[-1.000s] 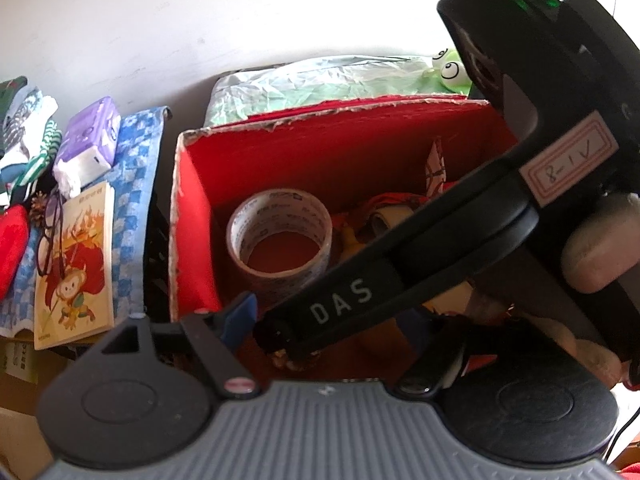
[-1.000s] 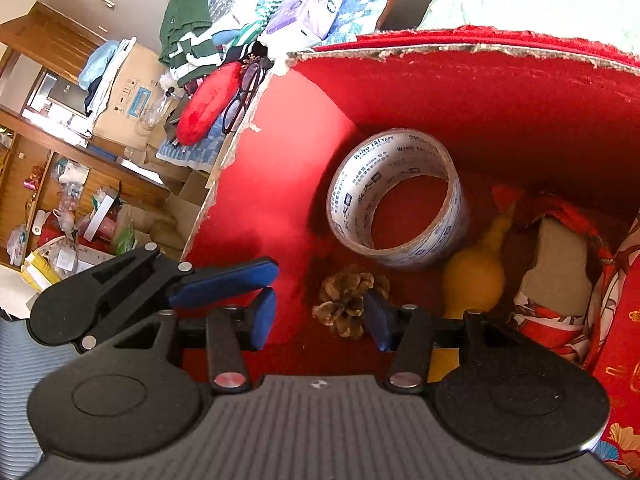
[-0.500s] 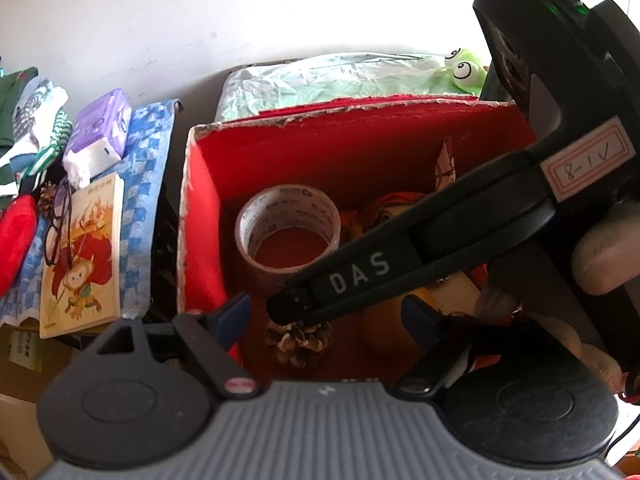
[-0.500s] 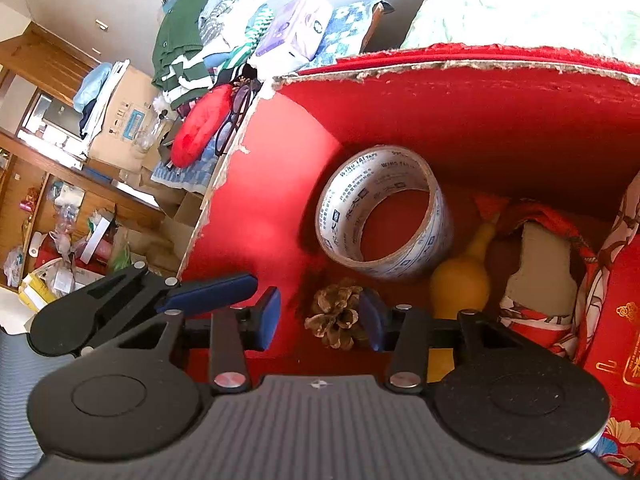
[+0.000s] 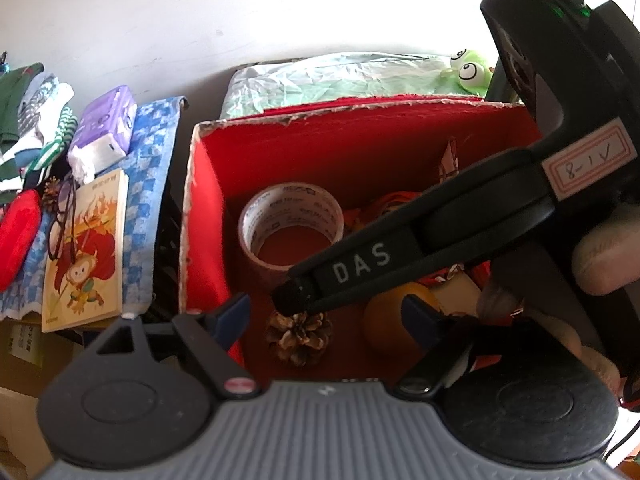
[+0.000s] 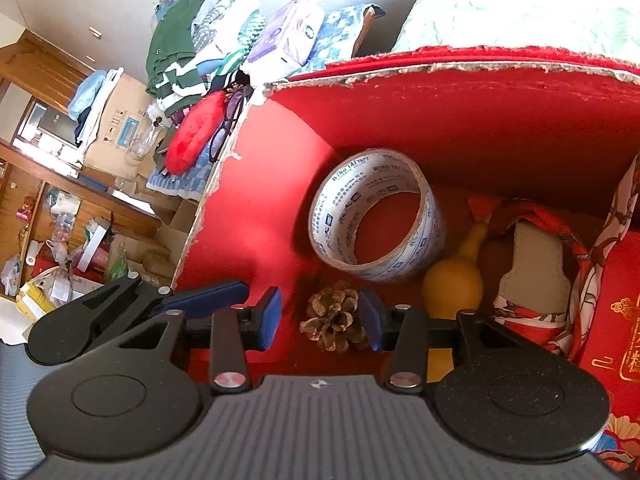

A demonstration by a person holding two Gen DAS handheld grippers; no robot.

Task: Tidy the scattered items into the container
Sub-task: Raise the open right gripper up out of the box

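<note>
Box: I take the red box (image 6: 256, 216) as my landmark; its torn cardboard rim is open to both of my cameras
Pine cone: the pine cone (image 6: 334, 320) lies on the box floor near the front, just in front of the tape roll (image 6: 376, 216); a yellow gourd (image 6: 454, 286) sits to its right, also inside
Right gripper: my right gripper (image 6: 320, 320) is lowered into the box with the cone between its blue pads; the right pad is touching the cone's edge, the left pad (image 6: 268, 318) stands apart from it with red floor showing between; so I read the jaws as released, nothing grasped
Left gripper: my left gripper (image 5: 324, 320) hangs over the front of the box, jaws spread wide and gripping nothing; the cone and gourd show on the floor below and between its fingers
Outside the box: to its left I see a picture book (image 5: 86, 252), a purple tissue pack (image 5: 106, 128), glasses (image 6: 226, 126) and a second pine cone (image 5: 51, 192) on a blue checked cloth (image 5: 148, 168)
</note>
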